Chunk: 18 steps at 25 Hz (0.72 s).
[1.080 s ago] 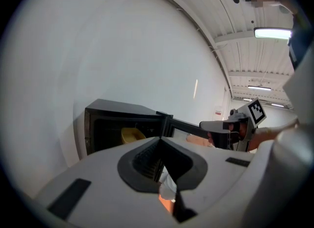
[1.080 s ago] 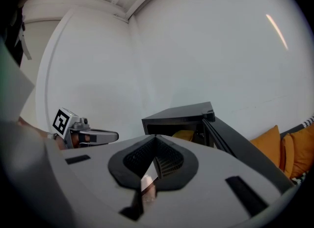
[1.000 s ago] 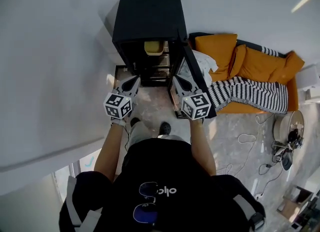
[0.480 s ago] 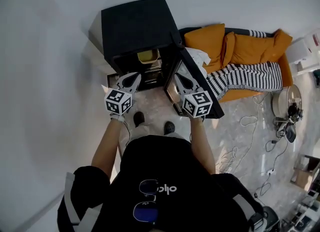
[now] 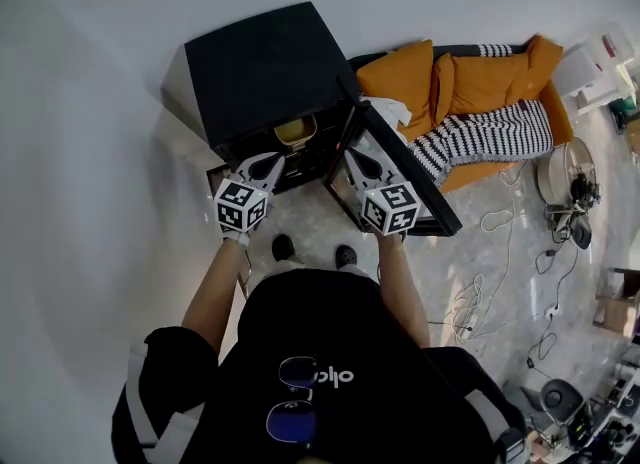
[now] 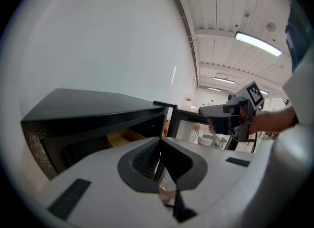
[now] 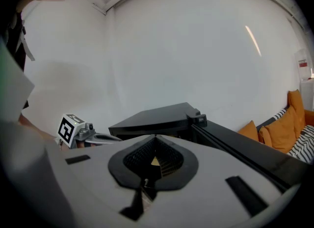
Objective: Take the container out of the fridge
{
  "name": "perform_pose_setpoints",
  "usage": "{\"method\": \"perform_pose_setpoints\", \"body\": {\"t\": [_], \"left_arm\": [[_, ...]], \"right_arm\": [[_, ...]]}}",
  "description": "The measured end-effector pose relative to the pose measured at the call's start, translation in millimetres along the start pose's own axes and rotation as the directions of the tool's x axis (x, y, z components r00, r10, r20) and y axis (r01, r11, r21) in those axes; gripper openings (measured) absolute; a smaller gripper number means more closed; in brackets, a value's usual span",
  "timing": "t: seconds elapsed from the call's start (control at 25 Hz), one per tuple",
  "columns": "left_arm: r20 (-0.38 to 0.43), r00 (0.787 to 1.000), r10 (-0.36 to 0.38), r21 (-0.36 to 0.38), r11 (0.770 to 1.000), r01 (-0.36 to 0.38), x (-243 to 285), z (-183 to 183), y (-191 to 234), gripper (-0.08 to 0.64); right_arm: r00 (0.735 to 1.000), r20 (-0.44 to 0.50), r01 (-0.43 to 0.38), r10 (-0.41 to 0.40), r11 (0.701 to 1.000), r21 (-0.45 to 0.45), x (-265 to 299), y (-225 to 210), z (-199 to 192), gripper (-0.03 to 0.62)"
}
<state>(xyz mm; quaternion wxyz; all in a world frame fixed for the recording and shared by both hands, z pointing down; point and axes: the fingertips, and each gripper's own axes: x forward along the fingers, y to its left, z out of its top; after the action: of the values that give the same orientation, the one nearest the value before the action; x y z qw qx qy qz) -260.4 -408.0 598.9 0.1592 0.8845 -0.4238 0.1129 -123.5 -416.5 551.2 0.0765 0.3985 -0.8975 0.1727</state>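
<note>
Holding the left gripper (image 5: 270, 161) and the right gripper (image 5: 354, 157) side by side at mid-frame of the head view, both pointing up-frame at the open fridge (image 5: 262, 62). Keeping both clenched on nothing, the jaw tips meeting in each gripper view.

Looking at the yellow container (image 5: 293, 131) sitting on an upper shelf inside the fridge, just above the left gripper's tips in the frame and apart from both grippers. Glimpsing a sliver of yellow through the slit behind the right jaw tips in the right gripper view.

Working beside the door (image 5: 415, 177), swung open toward the lower right and standing just beside the right gripper. Passing a white wall (image 5: 90, 152) along the left of the frame. Noting an orange sofa (image 5: 400, 72) with a striped blanket (image 5: 490, 137) at the upper right, cables (image 5: 480, 282) trailing over the floor at the right, and shoes (image 5: 284, 247) below the grippers.

Compared with a second ago, finding the fridge shifting toward the upper left and turning in the frame, and the sofa sliding to the upper right. Keeping both grippers at much the same mid-frame spot, still shut, with the left tips now overlapping the fridge's front.
</note>
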Motion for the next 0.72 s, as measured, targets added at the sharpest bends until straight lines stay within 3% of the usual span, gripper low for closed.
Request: {"method": "perform_pose_setpoints", "body": {"t": [0.44,0.72], "left_arm": [[-0.059,0.997,-0.045,0.047,0.998,0.048,40.1,-10.7,13.0,0.005],[-0.116,0.993,-0.018,0.102,0.994,0.030,66.5,-19.2,18.5,0.005]], "right_arm": [[0.997,-0.052,0.055,-0.055,0.998,-0.015,9.5,-10.3,-19.1,0.008],[0.994,-0.094,0.048,-0.049,0.999,-0.012,16.4,-11.7,-37.5,0.008]]}}
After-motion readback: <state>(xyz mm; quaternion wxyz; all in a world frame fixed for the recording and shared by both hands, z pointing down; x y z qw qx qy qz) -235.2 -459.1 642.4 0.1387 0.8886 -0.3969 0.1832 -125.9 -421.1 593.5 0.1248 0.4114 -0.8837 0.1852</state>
